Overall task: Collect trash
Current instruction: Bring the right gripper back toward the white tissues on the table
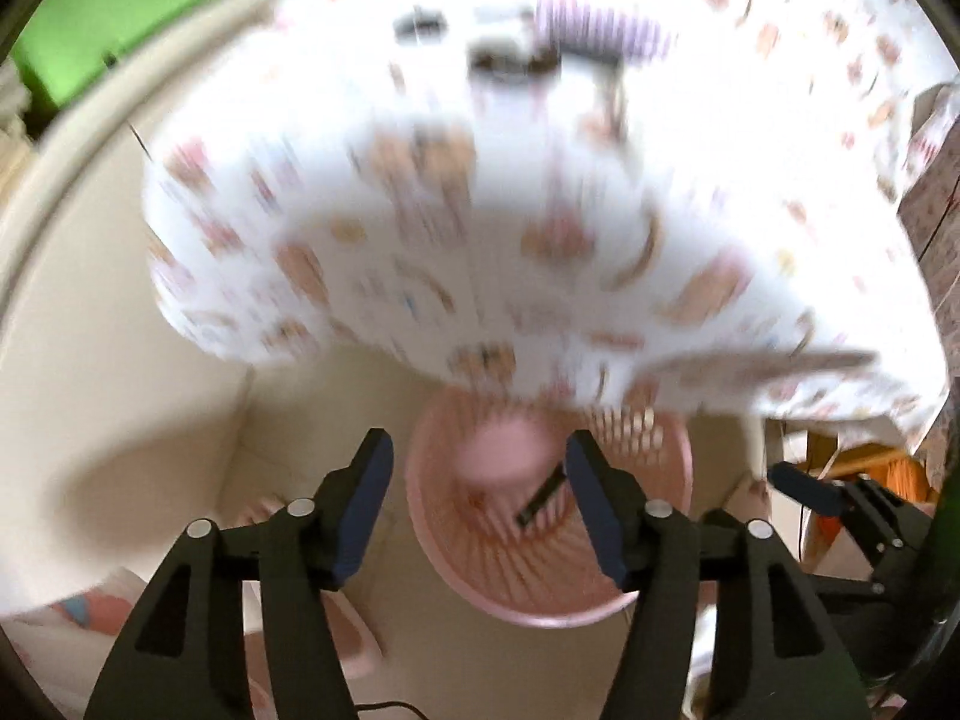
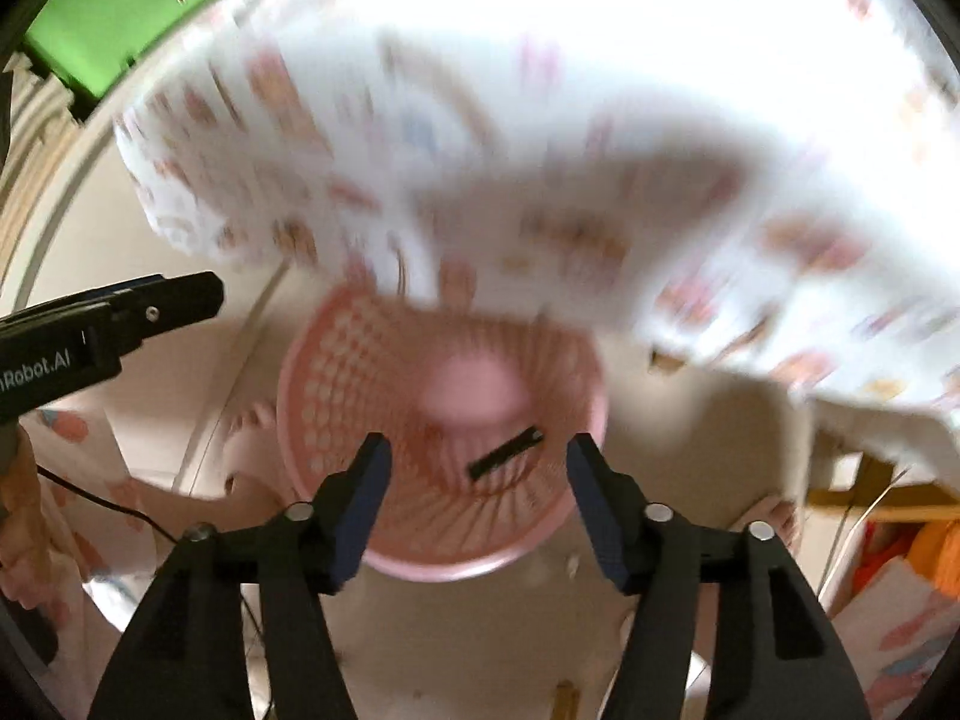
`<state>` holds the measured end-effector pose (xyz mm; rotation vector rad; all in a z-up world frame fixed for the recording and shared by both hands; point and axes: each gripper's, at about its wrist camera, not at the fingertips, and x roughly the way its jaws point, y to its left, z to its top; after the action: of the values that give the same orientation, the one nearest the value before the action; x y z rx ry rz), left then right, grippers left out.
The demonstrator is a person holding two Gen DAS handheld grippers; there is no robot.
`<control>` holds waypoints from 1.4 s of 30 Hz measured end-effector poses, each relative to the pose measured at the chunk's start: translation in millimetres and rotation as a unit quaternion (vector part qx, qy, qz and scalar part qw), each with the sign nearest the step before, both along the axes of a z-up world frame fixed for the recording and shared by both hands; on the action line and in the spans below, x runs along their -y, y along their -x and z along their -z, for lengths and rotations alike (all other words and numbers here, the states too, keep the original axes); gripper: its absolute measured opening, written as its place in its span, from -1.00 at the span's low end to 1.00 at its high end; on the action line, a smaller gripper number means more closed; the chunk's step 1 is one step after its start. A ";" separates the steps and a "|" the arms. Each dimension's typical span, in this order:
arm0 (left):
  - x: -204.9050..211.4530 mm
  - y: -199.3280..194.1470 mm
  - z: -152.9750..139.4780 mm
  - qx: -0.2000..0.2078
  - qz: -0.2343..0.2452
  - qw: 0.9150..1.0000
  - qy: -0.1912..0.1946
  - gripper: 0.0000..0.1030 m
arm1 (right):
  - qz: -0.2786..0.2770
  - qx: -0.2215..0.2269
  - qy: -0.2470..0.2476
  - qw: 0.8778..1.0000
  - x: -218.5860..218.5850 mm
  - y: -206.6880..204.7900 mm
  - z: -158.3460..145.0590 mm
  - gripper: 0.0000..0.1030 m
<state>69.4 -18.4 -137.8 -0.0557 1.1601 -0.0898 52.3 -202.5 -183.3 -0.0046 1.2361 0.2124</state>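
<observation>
A pink slatted basket stands on the pale floor, partly under the edge of a table. Inside it is a small dark strip, blurred and tilted. My left gripper points down over the basket, open, with nothing between its blue pads. My right gripper hangs over the same basket, open and empty too. Each gripper shows at the edge of the other's view: the right one on the right, the left one on the left.
A white tablecloth with a pink and brown print overhangs the basket, with blurred items on top. A green box sits far left. A wooden table frame and orange things are at the right. A black cable trails left.
</observation>
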 end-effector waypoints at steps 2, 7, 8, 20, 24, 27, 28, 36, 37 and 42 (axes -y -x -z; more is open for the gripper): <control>-5.2 4.1 -19.2 0.037 -0.008 0.999 -0.003 0.42 | 0.003 0.037 0.006 0.999 2.0 3.7 -21.3 0.47; -13.9 10.9 -50.9 0.098 -0.009 0.995 0.002 0.75 | 0.023 0.145 0.019 0.989 8.1 15.3 -73.5 0.73; -13.4 10.5 -54.3 0.102 0.002 0.995 0.005 0.77 | 0.025 0.162 0.022 0.986 8.5 17.3 -80.9 0.74; -2.0 5.3 -93.1 0.201 0.001 0.979 -0.043 0.97 | 0.025 0.239 0.035 0.970 11.0 19.9 -121.5 0.79; -3.0 -2.8 -121.9 0.218 0.006 0.975 -0.043 0.98 | 0.007 0.262 0.041 0.964 9.1 12.0 -147.8 0.79; -9.9 -13.4 -149.4 0.240 -0.017 0.969 -0.046 0.98 | -0.015 0.295 0.047 0.954 6.0 7.2 -178.3 1.00; -12.4 -18.5 -159.2 0.246 -0.020 0.968 -0.045 0.98 | -0.020 0.308 0.050 0.950 5.7 5.3 -188.1 0.99; -35.6 -43.6 -179.7 0.292 -0.041 0.953 -0.068 0.98 | -0.029 0.366 0.061 0.928 10.0 -14.1 -224.0 0.99; -37.9 -45.3 -173.4 0.295 -0.050 0.951 -0.076 0.98 | -0.025 0.366 0.058 0.929 11.8 -16.4 -221.0 0.99; -43.9 -58.9 -142.7 0.254 -0.062 0.962 -0.074 0.98 | 0.000 0.332 0.047 0.942 20.7 -35.0 -184.6 0.99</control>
<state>128.3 25.5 5.0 0.0270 0.6441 0.0919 87.3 -223.2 1.3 -0.1483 0.5702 0.1326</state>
